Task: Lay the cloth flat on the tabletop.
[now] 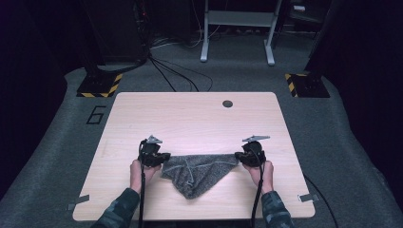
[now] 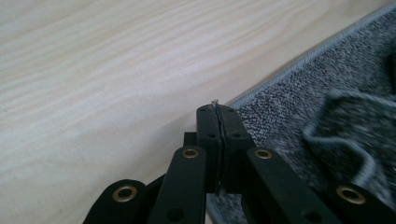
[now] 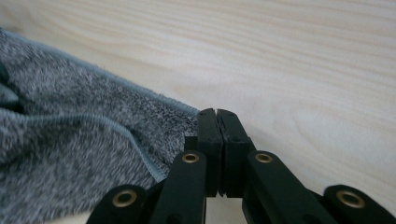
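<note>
A grey terry towel (image 1: 197,172) lies crumpled near the front of the wooden table (image 1: 190,118), its top edge pulled straight between my two grippers and its lower part sagging to a point toward the front edge. My left gripper (image 1: 155,157) pinches the towel's left corner. In the left gripper view its jaws (image 2: 217,109) are pressed together, with a few fibres poking out at the tip, and the towel (image 2: 327,93) spreads to their right. My right gripper (image 1: 250,156) holds the right corner. Its jaws (image 3: 217,113) are closed where the towel (image 3: 70,140) meets them from the left.
A round cable hole (image 1: 227,103) sits near the table's far edge. Strips of tape (image 1: 77,203) mark the front corners. Beyond the table are a carpeted floor, cables (image 1: 176,76), a white frame's legs (image 1: 204,47) and striped stand bases (image 1: 100,85).
</note>
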A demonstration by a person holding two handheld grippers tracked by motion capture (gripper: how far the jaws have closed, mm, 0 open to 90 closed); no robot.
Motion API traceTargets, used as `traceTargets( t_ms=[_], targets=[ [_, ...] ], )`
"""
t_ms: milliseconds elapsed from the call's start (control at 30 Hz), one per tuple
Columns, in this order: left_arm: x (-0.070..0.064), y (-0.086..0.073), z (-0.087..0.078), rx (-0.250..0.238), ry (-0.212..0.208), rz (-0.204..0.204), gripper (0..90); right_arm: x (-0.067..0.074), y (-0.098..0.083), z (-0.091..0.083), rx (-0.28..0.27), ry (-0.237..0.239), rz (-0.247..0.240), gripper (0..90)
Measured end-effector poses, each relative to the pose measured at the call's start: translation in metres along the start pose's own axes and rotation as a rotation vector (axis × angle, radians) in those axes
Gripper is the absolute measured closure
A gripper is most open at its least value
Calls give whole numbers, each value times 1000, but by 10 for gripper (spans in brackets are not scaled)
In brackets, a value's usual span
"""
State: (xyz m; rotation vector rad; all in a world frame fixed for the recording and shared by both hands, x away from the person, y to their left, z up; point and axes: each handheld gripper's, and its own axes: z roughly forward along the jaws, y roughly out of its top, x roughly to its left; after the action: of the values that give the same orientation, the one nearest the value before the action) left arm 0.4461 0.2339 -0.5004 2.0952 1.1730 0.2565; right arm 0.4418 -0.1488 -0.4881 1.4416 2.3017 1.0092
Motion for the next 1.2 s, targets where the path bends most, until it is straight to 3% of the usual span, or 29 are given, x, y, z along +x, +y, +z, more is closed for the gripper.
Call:
traceTargets(
  t_ms=[133, 233, 300, 367, 467, 533, 600, 700, 800, 900, 967, 1100, 1200],
  targets=[
    [14, 19, 9, -9, 33, -9, 890, -4, 20, 12, 4, -19, 28, 891],
    [28, 51, 9, -43, 73, -11, 891, -11, 53, 19, -2, -45, 14, 893],
    [37, 79, 1, -84, 104, -10, 892, -13, 85, 15, -41, -67, -15, 894],
    [42, 112, -18, -153, 136, 1, 892, -12, 121, 3, -93, -100, -43, 894],
    [38, 158, -63, -304, 186, 44, 892, -5, 174, -33, -199, -140, -98, 894],
    [30, 177, -94, -385, 214, 93, 891, 3, 198, -62, -277, -150, -147, 894],
    [23, 183, -115, -430, 232, 142, 891, 11, 211, -87, -345, -156, -182, 894],
    [14, 169, -131, -475, 205, 167, 891, 20, 209, -112, -406, -138, -214, 893],
    [3, 130, -126, -462, 179, 213, 890, 28, 181, -122, -419, -95, -245, 891],
    [-4, 82, -107, -404, 141, 227, 889, 33, 132, -111, -356, -54, -278, 889],
    [-8, 46, -89, -349, 98, 210, 888, 34, 92, -94, -285, -27, -280, 887],
    [-12, -14, -59, -241, 34, 147, 884, 33, 17, -57, -140, 29, -206, 885],
    [-17, -42, -49, -215, 11, 103, 881, 33, -19, -42, -77, 58, -169, 882]
  ],
)
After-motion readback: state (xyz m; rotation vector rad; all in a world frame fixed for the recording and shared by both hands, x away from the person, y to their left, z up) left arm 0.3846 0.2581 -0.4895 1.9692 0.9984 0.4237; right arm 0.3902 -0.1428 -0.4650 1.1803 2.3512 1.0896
